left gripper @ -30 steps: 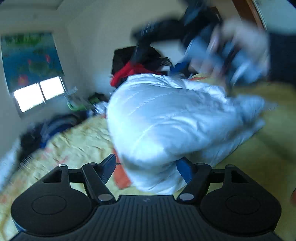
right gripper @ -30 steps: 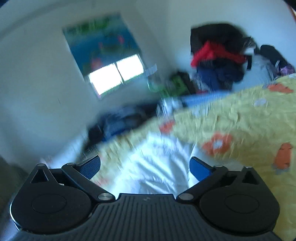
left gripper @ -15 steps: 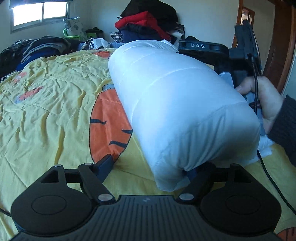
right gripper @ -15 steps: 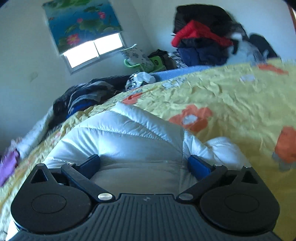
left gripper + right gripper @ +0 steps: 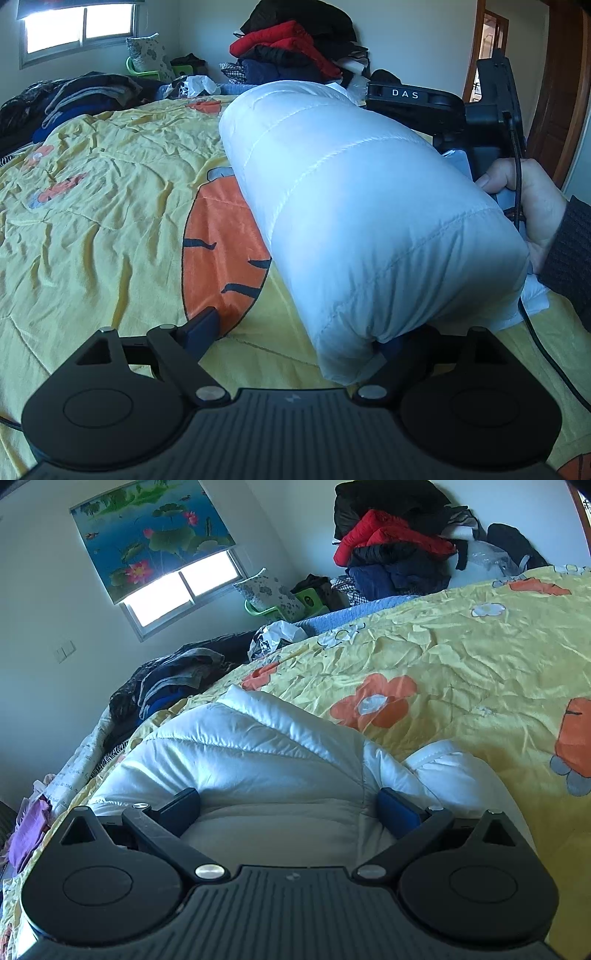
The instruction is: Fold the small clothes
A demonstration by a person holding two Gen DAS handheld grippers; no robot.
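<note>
White jacket [image 5: 266, 760] between right tool [image 5: 288, 808] fingers

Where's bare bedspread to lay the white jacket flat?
Free: the yellow bedspread left of the white puffer jacket, from the orange print toward the window. Crowded: the dark clothes along the far left edge and the clothes pile by the wall.

Glossy quilted white jacket [image 5: 369, 206], crinkled satiny yellow bedspread [image 5: 110, 221]

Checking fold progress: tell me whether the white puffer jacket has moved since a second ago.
Yes. The white puffer jacket has come down onto the yellow bedspread, now filling the right view's foreground.
</note>
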